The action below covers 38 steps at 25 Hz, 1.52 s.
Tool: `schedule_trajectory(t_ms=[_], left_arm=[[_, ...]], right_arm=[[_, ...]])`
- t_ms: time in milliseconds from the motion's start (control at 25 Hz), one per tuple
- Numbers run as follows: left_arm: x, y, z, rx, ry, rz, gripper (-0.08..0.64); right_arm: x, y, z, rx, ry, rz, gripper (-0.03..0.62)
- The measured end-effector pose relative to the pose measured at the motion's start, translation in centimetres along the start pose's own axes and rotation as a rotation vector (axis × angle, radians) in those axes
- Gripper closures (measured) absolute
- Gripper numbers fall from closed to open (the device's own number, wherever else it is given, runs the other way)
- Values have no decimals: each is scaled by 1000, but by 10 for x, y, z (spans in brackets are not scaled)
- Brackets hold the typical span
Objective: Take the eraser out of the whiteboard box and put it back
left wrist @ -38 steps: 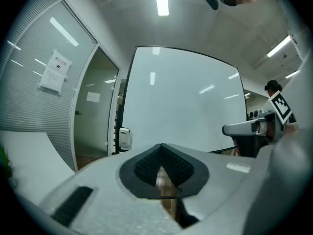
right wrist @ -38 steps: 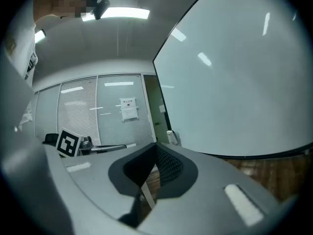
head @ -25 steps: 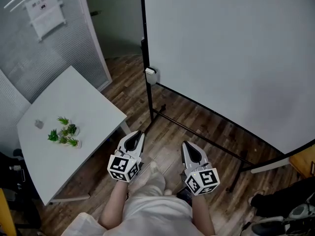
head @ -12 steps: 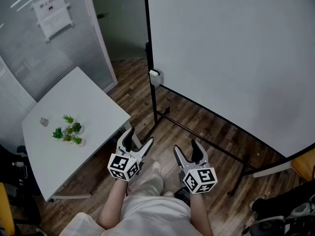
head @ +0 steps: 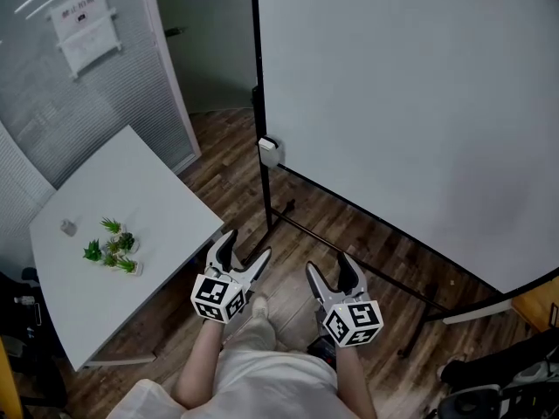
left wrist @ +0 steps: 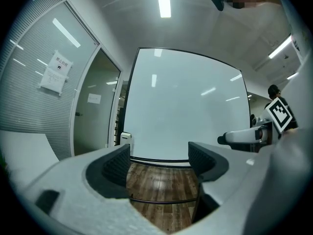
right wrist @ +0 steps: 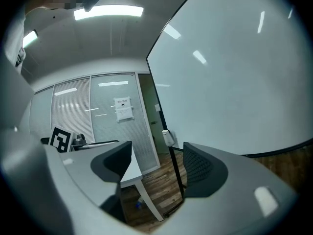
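The left gripper and the right gripper are both released, jaws spread wide with only the wooden floor showing between them, held level side by side in front of the whiteboard. The whiteboard box sits on the black post at the whiteboard's lower left corner, well apart from both grippers (the eraser itself cannot be made out at this size). Left of the whiteboard stands a white table with small green plants.
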<state>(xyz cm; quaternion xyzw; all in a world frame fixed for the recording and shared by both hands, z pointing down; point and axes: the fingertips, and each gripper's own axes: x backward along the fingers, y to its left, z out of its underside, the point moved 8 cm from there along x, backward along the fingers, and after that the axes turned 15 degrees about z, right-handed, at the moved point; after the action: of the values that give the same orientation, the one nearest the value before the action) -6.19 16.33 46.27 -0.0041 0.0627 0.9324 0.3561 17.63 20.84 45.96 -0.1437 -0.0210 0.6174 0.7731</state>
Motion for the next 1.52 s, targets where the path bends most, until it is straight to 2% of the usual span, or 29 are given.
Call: schedule_trajectory(t_ms=[200,440,680,920,1200,1520], left_arm=[[-36,41,-2,24,-15,10,198],[-82,89,-8,25,-1,65,199],[-111,139,-14,-36,18,71,224],[-140,180,-15,-33,28,110,225],[-171,218,-27,-86,46,158,225],[-195,241,-22,-72,83,203,222]], right_arm=[[-44,-4,-8,28,23,8,264],[-102,-6,-18,31,34,46,265],[-157,0,-19,31,48,71,267],[-195,3,-20,34,58,106,268],[-234,10,-24,38,45,138,268],[-255,11,-27,38,20,178,268]])
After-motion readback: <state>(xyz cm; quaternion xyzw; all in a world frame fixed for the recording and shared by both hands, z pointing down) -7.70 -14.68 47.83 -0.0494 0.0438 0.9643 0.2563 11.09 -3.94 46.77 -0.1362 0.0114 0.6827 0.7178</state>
